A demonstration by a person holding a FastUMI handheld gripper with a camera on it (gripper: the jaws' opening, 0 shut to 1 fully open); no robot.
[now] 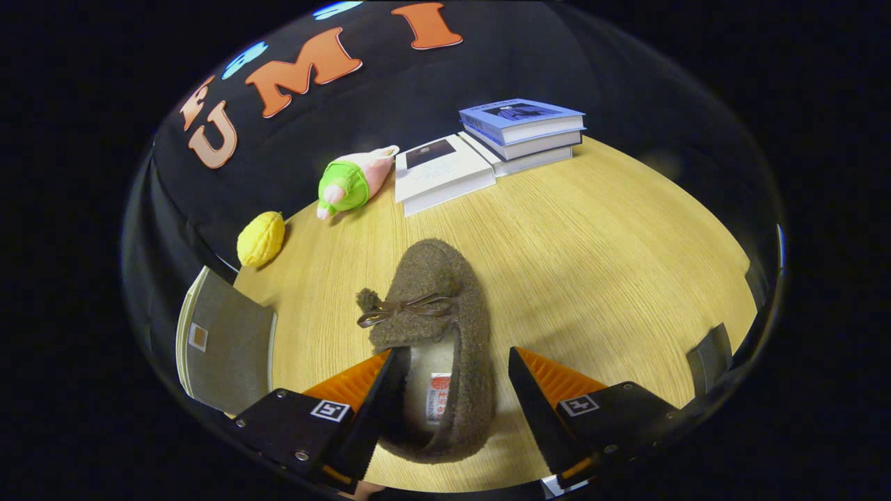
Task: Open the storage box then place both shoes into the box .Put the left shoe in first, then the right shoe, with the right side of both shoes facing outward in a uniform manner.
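Gripper (456,369) fingers spread apart, straddling heel end of brown fuzzy shoe (435,327); left finger touching shoe's opening, right finger just clear. Shoe on wooden table (592,257), toe pointing far. Far side: books (487,149), plush toy (351,182), yellow ball (261,239) left.

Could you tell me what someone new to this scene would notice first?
Most striking is the fuzzy brown shoe with a bow, lying on the wooden table with its heel end between the open gripper fingers. Beyond it lie a yellow lemon-like toy, a green-and-pink plush toy and stacked books.
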